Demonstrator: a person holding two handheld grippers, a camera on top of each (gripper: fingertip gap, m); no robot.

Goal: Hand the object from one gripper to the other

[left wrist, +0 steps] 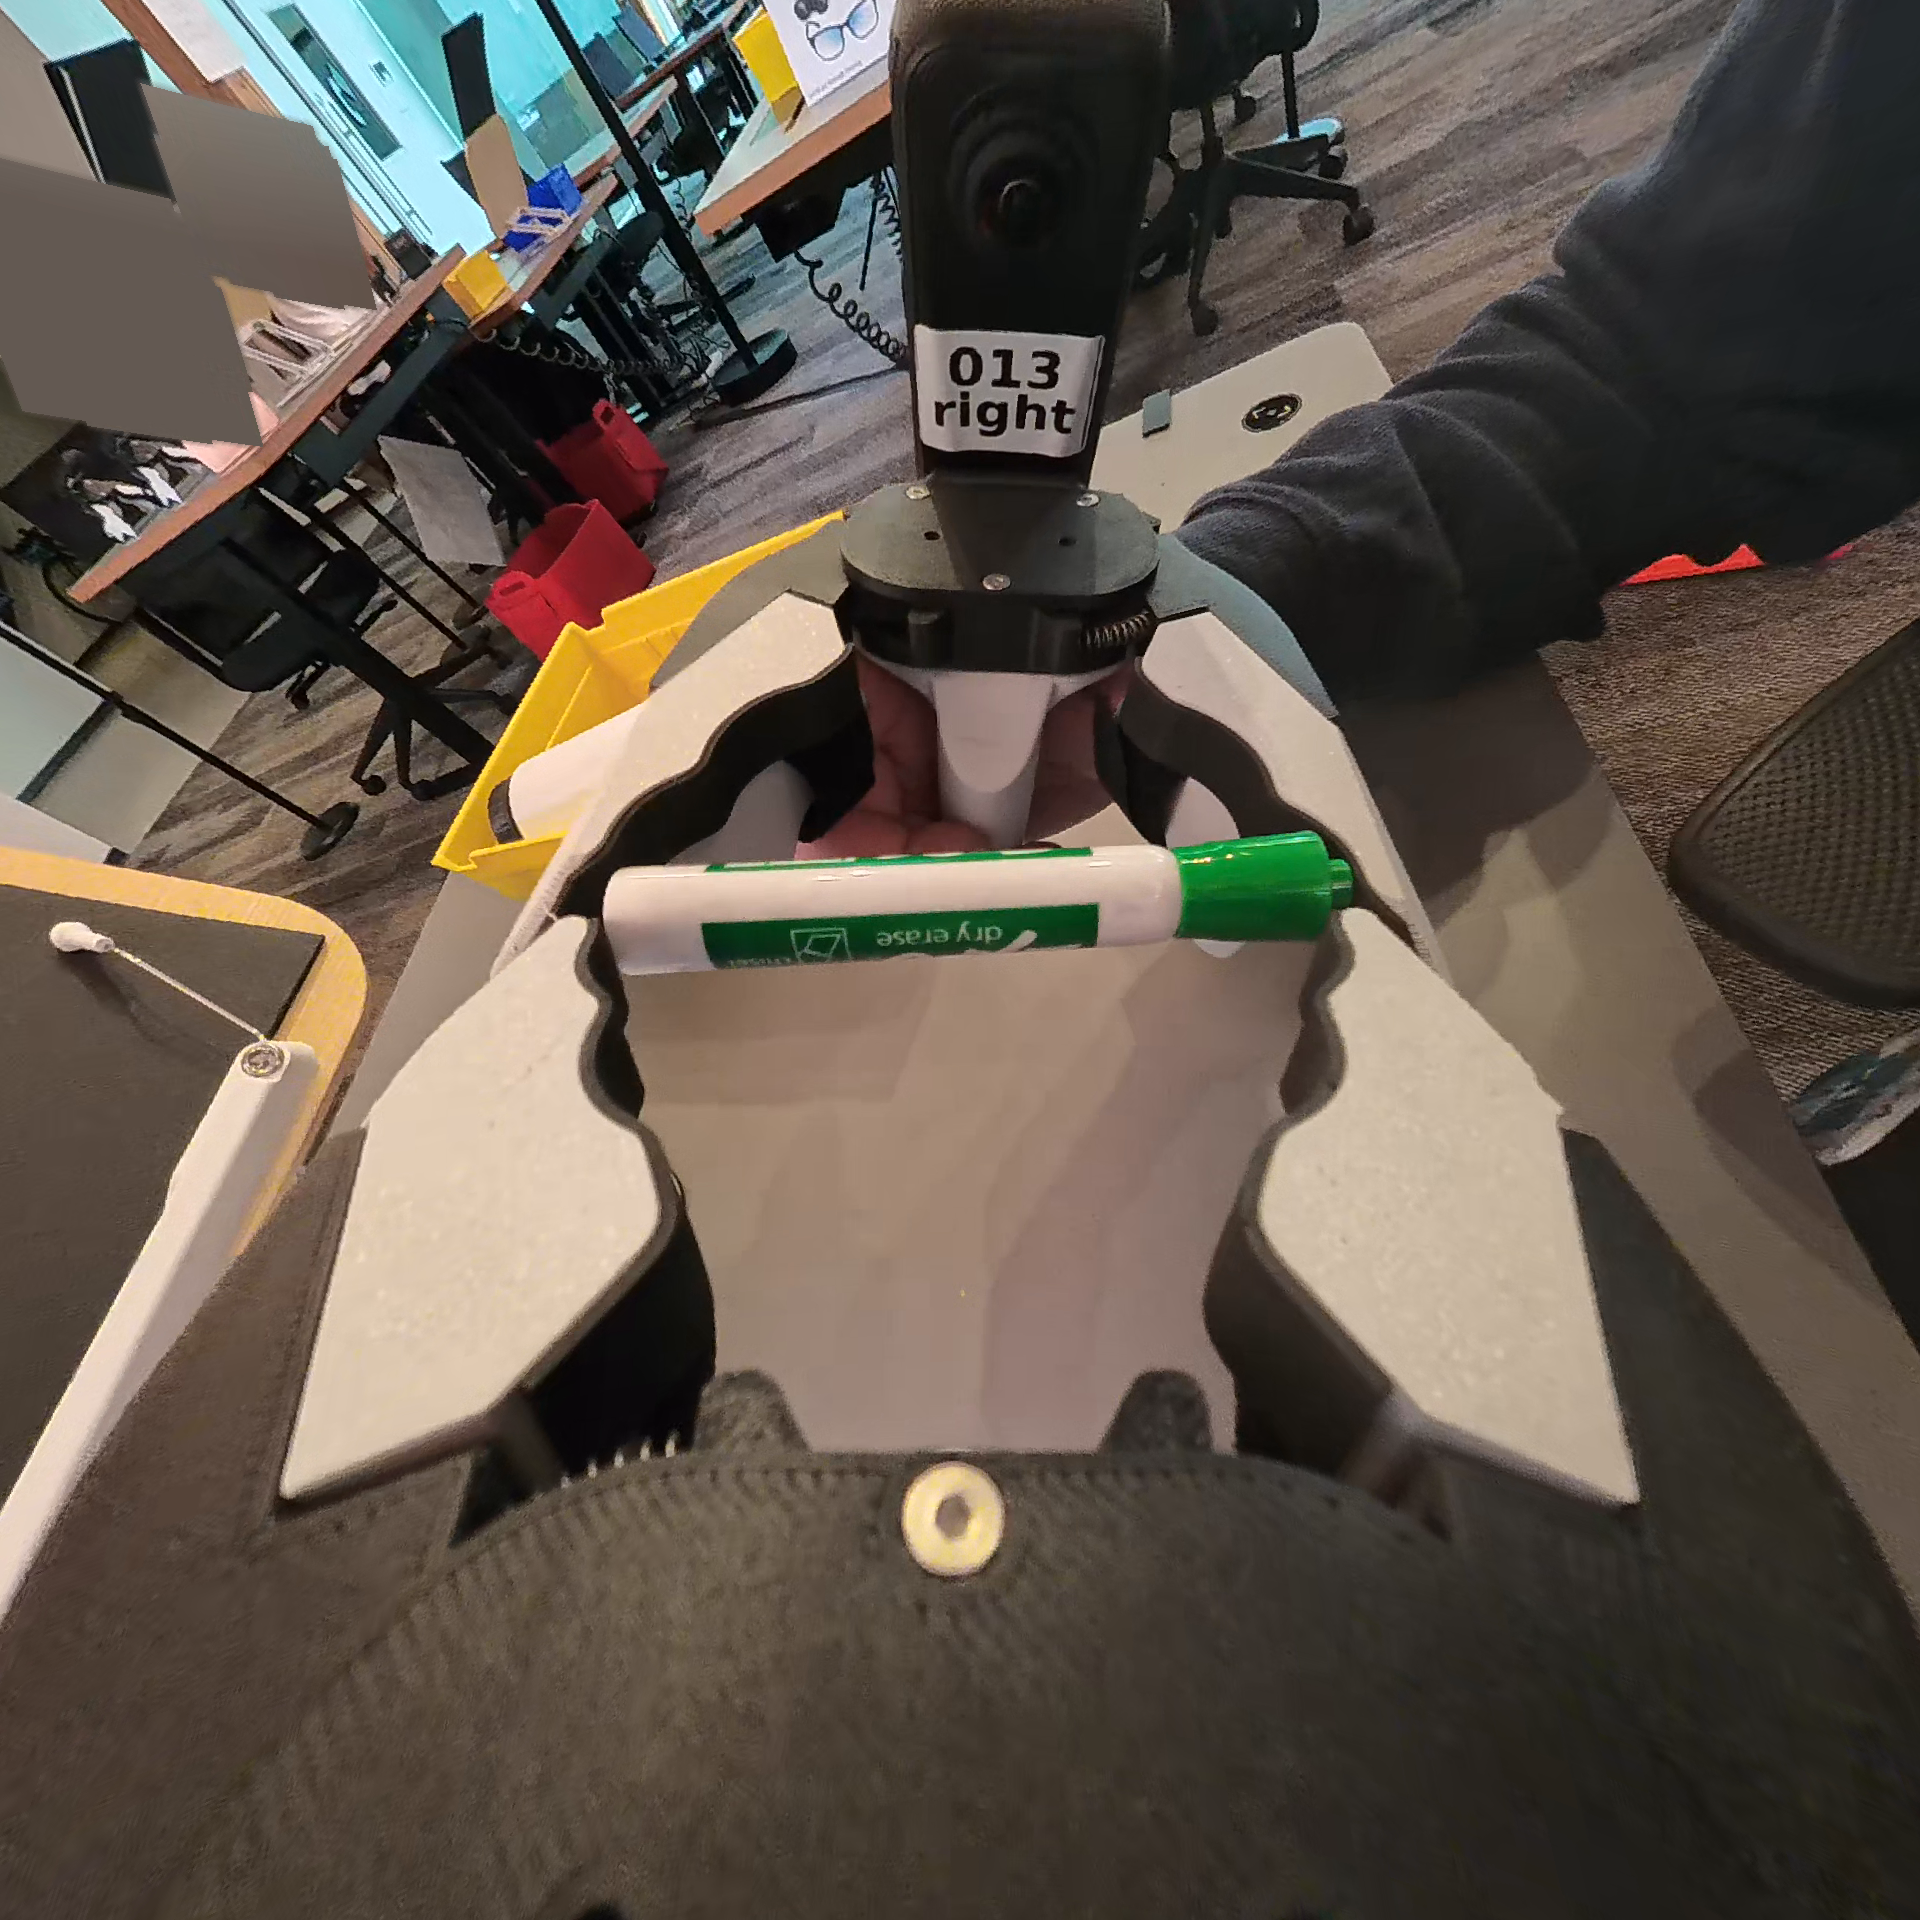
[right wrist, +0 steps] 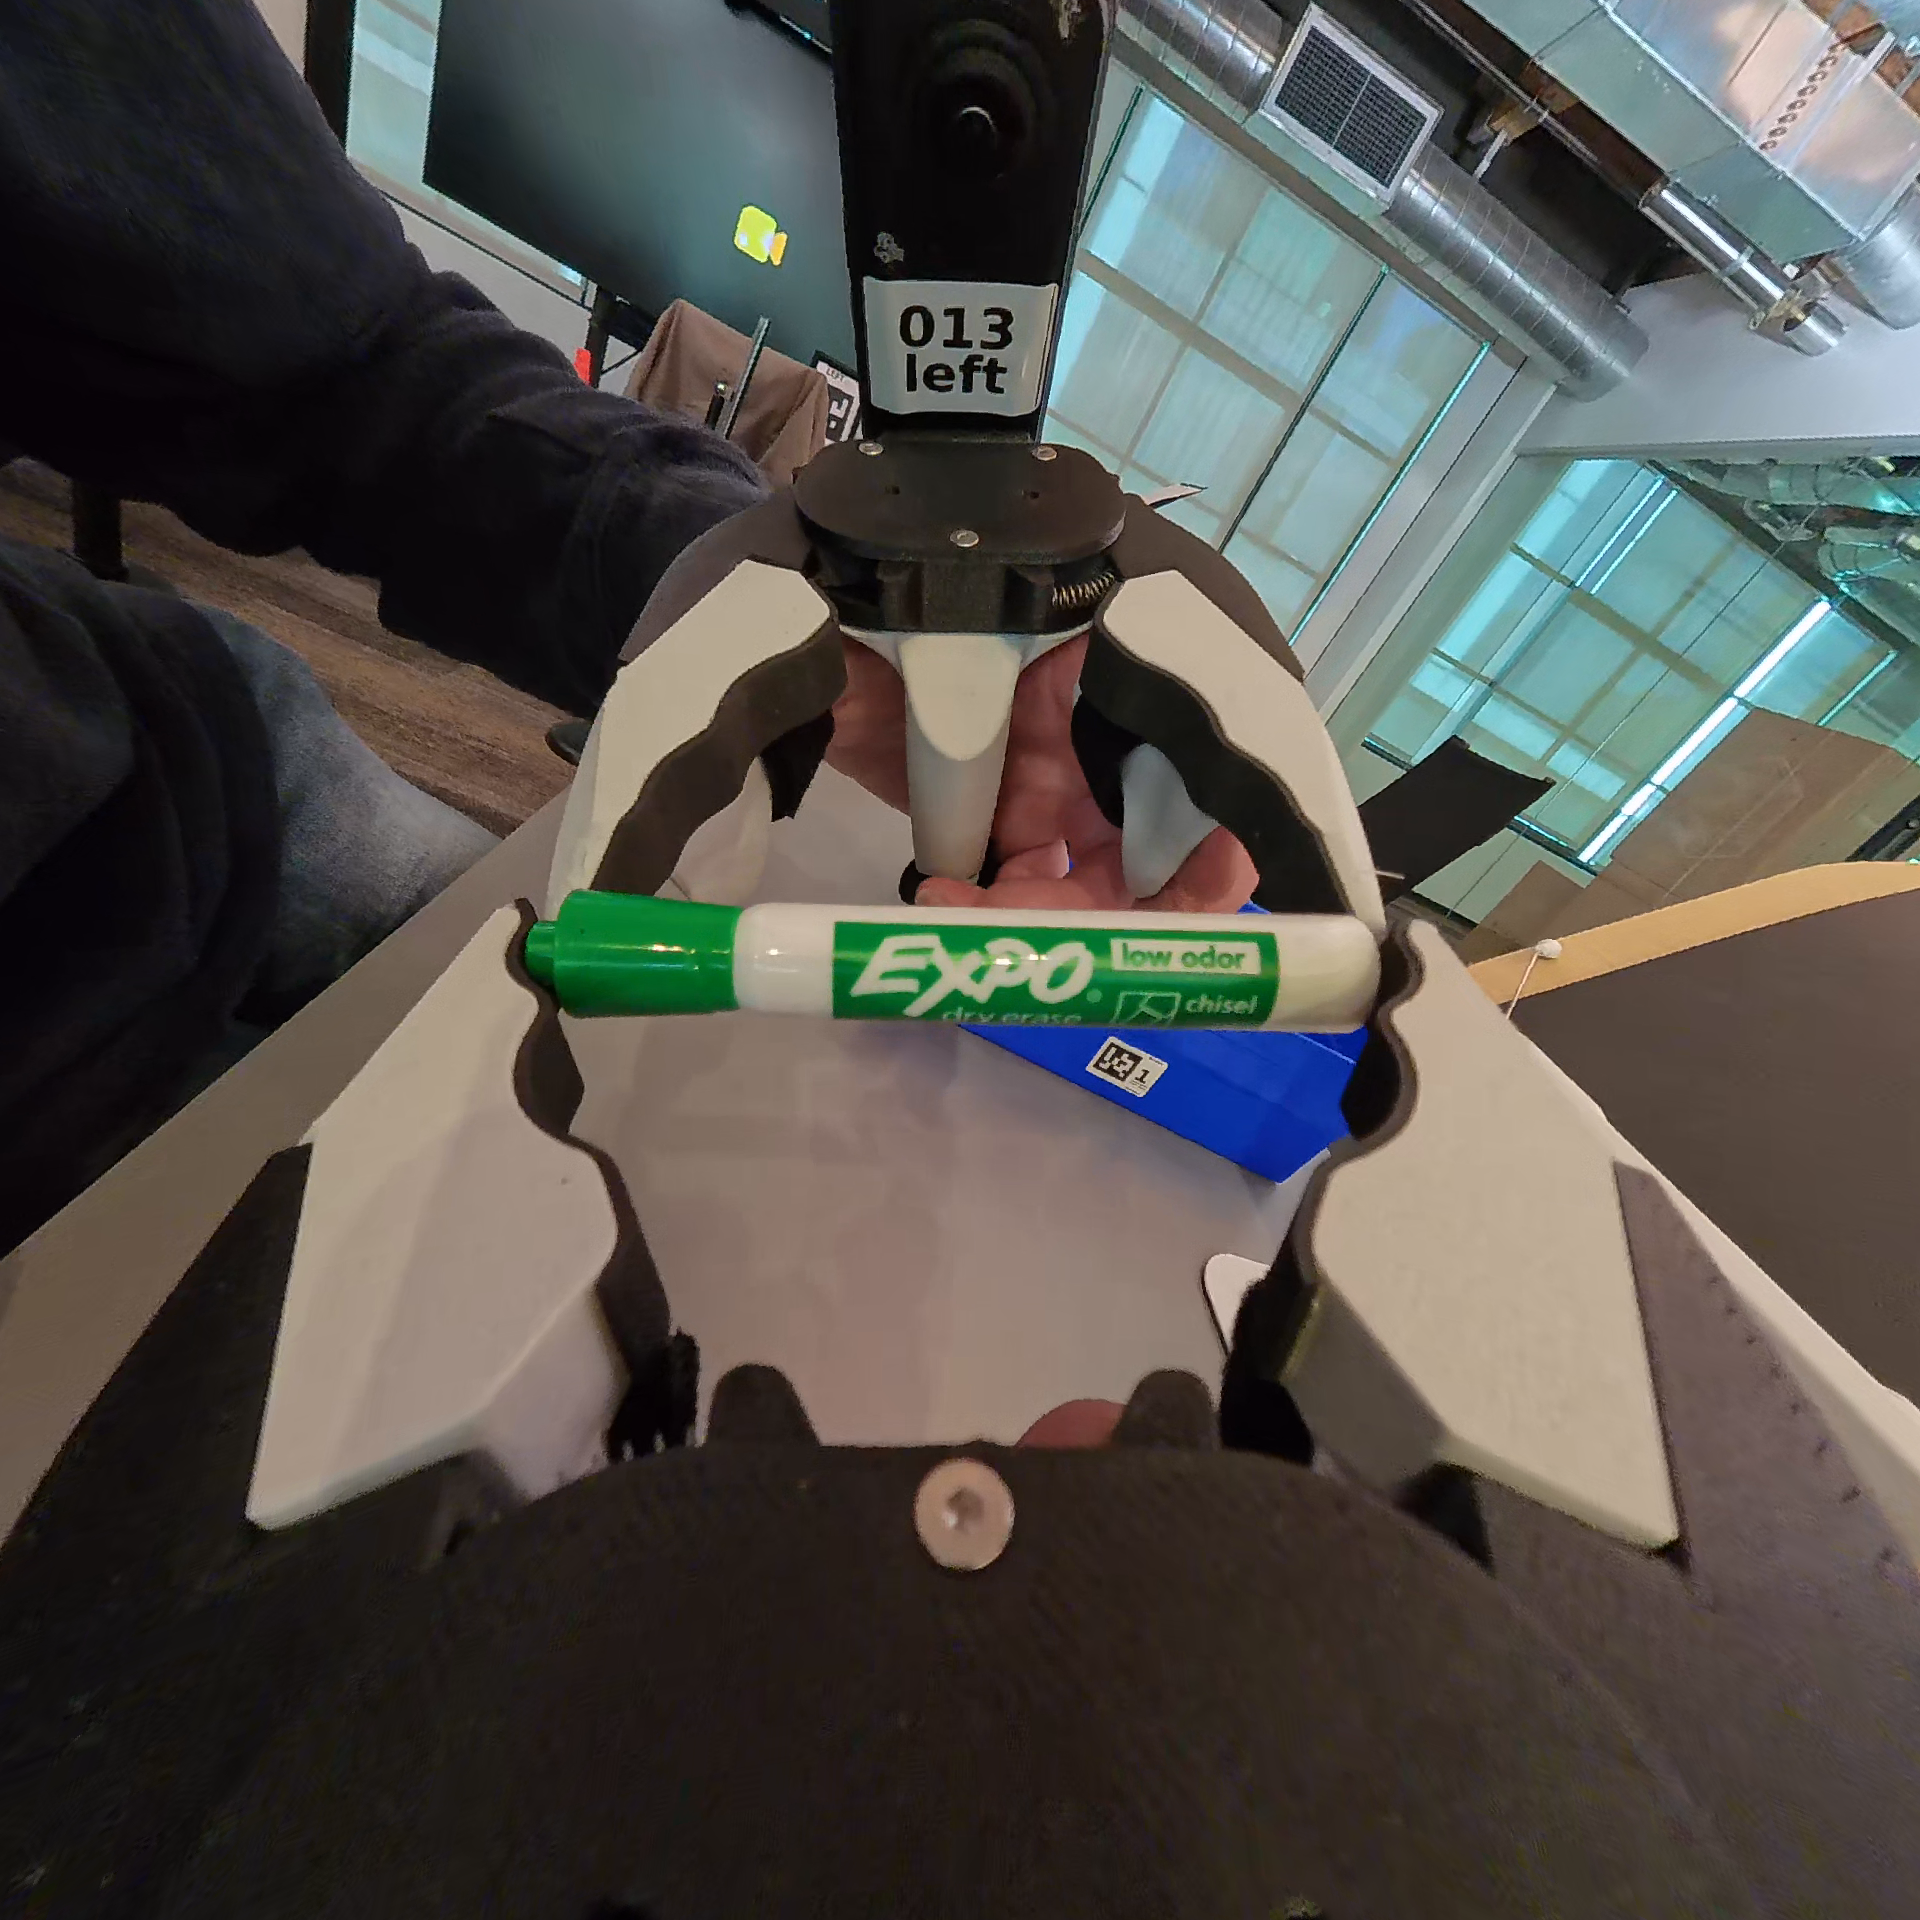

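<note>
A green dry-erase marker (left wrist: pixel 935 914) with a white barrel lies crosswise between two grippers that face each other tip to tip above the grey table (left wrist: pixel 1538 935). In the right wrist view the marker (right wrist: pixel 956 966) sits end to end in the black pads of my right gripper (right wrist: pixel 956 971), cap on the left. My left gripper (left wrist: pixel 966 940) has its fingertips (left wrist: pixel 597 977) at the marker's two ends. Whether they press on it is not clear. The right gripper (left wrist: pixel 966 883) also shows behind the marker in the left wrist view.
A yellow bin (left wrist: pixel 582 727) stands on the table behind the grippers, and a blue bin (right wrist: pixel 1226 1101) lies under them. A black board (left wrist: pixel 114 1122) is at the left. A dark-sleeved arm (left wrist: pixel 1558 468) reaches in from the right. A mesh chair (left wrist: pixel 1818 831) is beside the table. Both grippers' tips are close together, under 4 cm apart.
</note>
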